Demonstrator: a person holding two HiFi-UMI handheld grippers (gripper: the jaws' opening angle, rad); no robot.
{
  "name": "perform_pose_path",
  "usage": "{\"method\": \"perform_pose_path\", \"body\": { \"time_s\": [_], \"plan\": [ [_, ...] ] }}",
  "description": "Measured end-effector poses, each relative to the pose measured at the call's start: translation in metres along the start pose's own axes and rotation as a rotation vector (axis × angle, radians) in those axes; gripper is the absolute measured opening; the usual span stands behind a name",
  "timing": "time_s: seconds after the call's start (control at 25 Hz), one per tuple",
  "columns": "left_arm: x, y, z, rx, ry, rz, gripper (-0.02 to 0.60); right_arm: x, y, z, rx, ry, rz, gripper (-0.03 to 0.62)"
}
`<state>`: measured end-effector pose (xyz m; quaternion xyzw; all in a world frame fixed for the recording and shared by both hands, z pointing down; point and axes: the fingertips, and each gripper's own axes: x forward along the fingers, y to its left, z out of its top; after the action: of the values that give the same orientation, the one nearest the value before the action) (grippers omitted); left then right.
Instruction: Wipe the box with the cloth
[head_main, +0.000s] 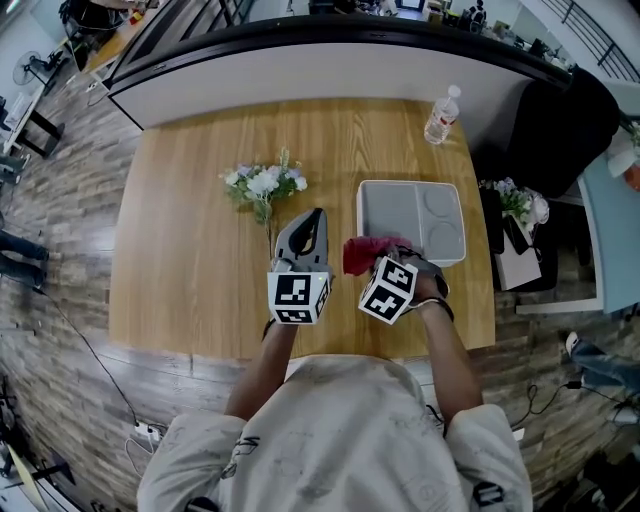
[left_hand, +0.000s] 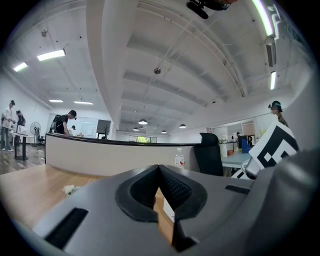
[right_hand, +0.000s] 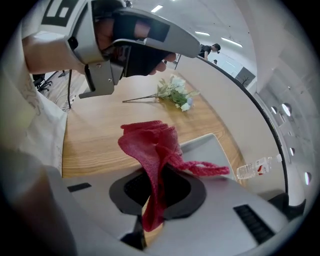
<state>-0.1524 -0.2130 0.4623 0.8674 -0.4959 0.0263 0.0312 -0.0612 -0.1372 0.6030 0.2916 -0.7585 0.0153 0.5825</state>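
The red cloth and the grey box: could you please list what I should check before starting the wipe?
1. Cloth clamped in the right hand-held gripper: ok, jaws shut on it.
2. Cloth touching the box: cannot tell.
3. Box flat on the table, nothing in it: ok.
4. Left hand-held gripper shut, empty, off the box: ok.
5. Flowers and bottle outside the box: ok.

Red cloth (right_hand: 150, 145), pale grey box (head_main: 400, 210), light wood-grain table (head_main: 190, 230), white flowers (head_main: 262, 182) with green stems
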Motion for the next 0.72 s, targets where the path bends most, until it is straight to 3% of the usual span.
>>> {"method": "perform_pose_path", "body": {
  "time_s": [0.36, 0.56, 0.72],
  "plan": [
    [-0.003, -0.016, -0.002, 0.001, -0.005, -0.03, 0.008, -0.009, 0.04, -0.015, 0.032, -0.033, 0.116, 0.054],
    [-0.003, -0.02, -0.002, 0.004, -0.005, -0.041, 0.008, -0.01, 0.051, -0.018, 0.07, -0.076, 0.101, 0.054],
    [0.001, -0.024, 0.0, 0.002, -0.009, -0.049, 0.008, -0.025, 0.04, -0.017, 0.191, -0.167, 0.068, 0.054]
  ]
}}
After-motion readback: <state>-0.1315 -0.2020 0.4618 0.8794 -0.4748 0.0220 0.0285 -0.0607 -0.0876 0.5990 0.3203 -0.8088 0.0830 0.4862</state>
